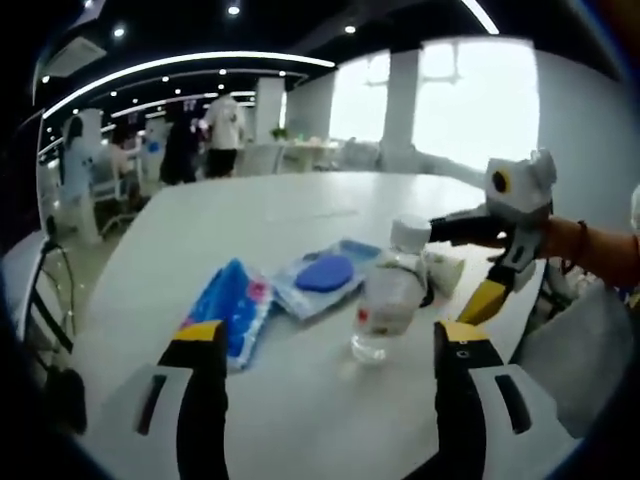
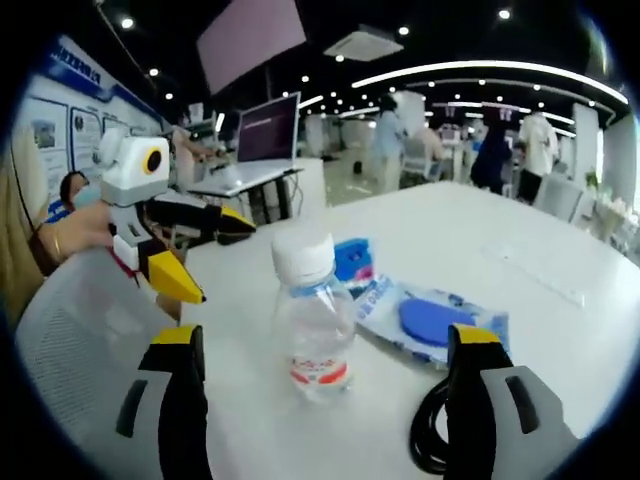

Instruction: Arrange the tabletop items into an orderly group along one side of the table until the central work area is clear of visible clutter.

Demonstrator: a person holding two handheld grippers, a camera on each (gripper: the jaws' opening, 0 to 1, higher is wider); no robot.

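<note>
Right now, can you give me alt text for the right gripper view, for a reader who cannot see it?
A clear water bottle with a white cap stands upright on the white table, centred ahead of the open right claw. Beyond it lie a clear pouch holding a blue disc and a blue packet; the left claw reaches in from the left.

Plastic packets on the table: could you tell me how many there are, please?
2. A blue packet lies left of the bottle; a clear packet holding a blue disc lies behind it. Others may be hidden.
</note>
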